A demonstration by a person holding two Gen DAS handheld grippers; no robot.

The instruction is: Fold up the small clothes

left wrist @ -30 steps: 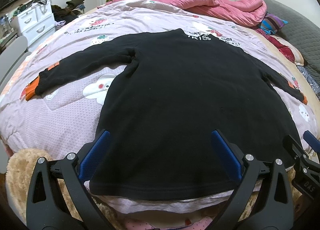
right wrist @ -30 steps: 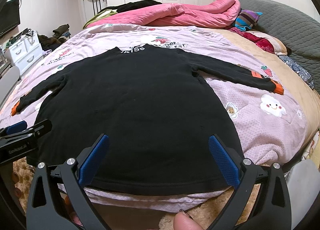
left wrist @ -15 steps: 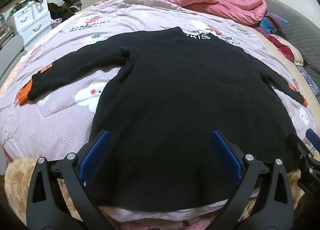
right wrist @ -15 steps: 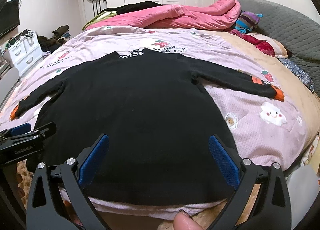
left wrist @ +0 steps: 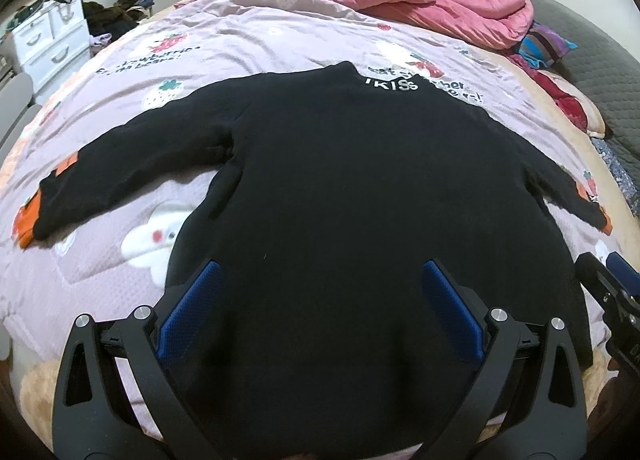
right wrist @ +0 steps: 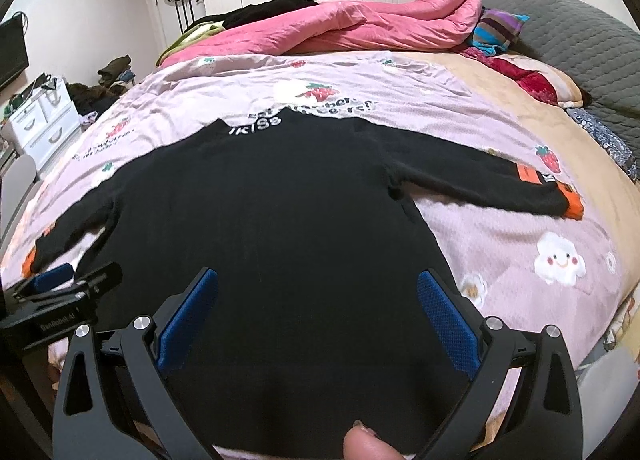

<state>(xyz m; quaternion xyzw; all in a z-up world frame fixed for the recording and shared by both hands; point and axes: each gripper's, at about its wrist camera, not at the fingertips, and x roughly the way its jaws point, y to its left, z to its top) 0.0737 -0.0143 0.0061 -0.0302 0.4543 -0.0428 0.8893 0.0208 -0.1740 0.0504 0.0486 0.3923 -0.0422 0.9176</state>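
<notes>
On the bed (right wrist: 520, 260), over a pink printed quilt (left wrist: 100, 268), we find the black sweater (left wrist: 352, 219) spread flat, collar away from us and hem toward us, both sleeves thrown out sideways. Its long axis runs straight ahead from hem to collar, in line with both wrist cameras.

The left claw (left wrist: 318, 308) hangs over the hem region with jaws spread wide, nothing between the blue pads. The right claw (right wrist: 318, 312) is likewise released and empty, also above the lower body of the garment. They sit side by side (each shows up at the edge of the other's view).

The relation that matters: the left sleeve (left wrist: 132, 167) reaches off to the left, its orange cuff well apart from the left claw, and the right sleeve (right wrist: 480, 179) mirrors it on the right. Each claw is nearer its own side, so we judge the first fold falls to same-side sleeves or the hem corners just below. No fold has begun.
</notes>
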